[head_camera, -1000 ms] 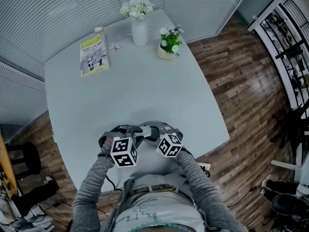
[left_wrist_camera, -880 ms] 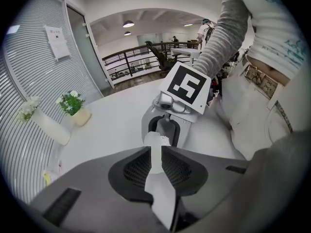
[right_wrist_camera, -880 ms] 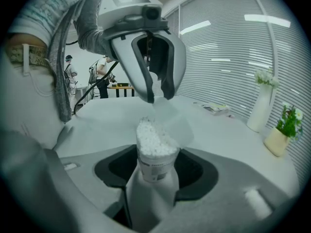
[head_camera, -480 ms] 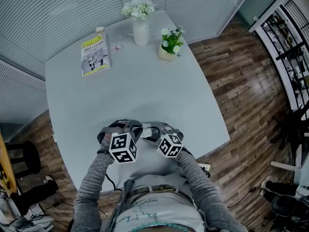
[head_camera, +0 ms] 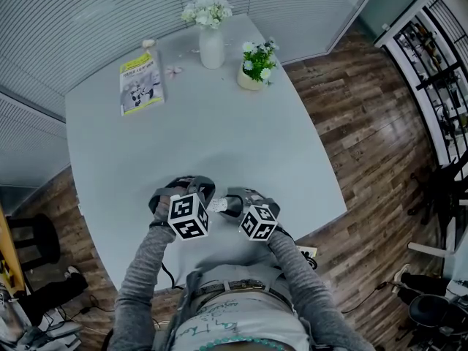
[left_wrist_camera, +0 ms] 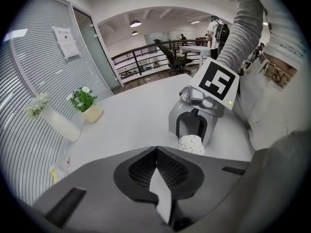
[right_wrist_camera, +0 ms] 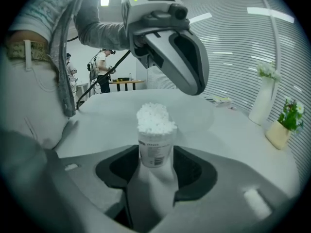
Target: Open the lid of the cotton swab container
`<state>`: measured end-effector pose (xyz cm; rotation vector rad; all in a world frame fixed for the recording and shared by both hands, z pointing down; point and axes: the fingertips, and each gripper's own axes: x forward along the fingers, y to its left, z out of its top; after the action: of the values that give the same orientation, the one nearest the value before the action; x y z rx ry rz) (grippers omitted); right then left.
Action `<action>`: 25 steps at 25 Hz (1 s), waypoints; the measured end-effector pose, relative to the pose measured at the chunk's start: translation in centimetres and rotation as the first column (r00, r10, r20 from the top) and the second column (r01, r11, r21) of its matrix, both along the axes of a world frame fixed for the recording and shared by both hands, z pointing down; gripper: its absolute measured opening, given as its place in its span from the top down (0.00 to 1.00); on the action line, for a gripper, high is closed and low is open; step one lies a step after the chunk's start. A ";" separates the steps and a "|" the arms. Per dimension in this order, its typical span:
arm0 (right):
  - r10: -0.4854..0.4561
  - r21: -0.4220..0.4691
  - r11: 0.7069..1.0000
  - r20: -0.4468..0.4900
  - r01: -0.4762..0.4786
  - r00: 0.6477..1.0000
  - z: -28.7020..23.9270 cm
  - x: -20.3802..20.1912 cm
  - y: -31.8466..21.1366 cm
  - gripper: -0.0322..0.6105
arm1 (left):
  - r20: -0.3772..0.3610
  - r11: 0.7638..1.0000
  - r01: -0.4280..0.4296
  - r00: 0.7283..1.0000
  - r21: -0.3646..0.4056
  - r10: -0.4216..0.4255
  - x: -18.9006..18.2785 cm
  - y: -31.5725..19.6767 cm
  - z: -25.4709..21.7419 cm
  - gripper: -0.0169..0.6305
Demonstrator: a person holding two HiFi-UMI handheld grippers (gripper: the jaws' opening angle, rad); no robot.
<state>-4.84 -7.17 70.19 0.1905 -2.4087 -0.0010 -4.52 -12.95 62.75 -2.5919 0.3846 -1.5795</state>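
Note:
The cotton swab container (right_wrist_camera: 155, 147) stands upright between the pads of my right gripper (right_wrist_camera: 155, 154), which is shut on it; its jaws have just been closing a little on it. Its top is uncovered and the white swab tips (right_wrist_camera: 155, 118) show. My left gripper (left_wrist_camera: 156, 152) is shut on a thin clear lid (left_wrist_camera: 163, 198), held just up and to the right of the container in the right gripper view, where the lid (right_wrist_camera: 204, 113) shows as a faint disc. In the head view both grippers, left (head_camera: 196, 189) and right (head_camera: 227, 205), meet at the container (head_camera: 217, 205) near the table's near edge.
On the grey table (head_camera: 219, 137), at its far end, stand a white vase of flowers (head_camera: 211, 46) and a small potted plant (head_camera: 252, 75). A booklet (head_camera: 141, 85) lies at the far left. Wooden floor surrounds the table.
My left gripper has shifted a little away from my body, its marker cube now higher in the head view. The right gripper has stayed where it was with the container.

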 end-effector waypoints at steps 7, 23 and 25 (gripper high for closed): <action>0.059 -0.017 0.998 -0.004 -0.059 0.998 -0.1 0.5 -0.1 0.61 | 0.028 0.996 0.060 0.998 -0.062 -0.059 -1.2 -0.7 2.4 0.97; 0.071 -0.021 0.997 0.006 -0.071 0.997 -0.6 0.8 -0.2 0.61 | -0.056 0.986 0.127 0.989 -0.108 -0.134 -1.7 0.6 3.6 0.98; 0.073 -0.024 0.997 0.013 -0.072 0.997 -0.8 0.8 -0.2 0.61 | -0.086 0.984 0.140 0.985 -0.108 -0.149 -1.7 0.7 3.0 0.98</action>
<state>-4.06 -7.37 69.36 0.2673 -2.4130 0.0625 -6.20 -12.24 65.72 -2.7813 0.5246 -1.5630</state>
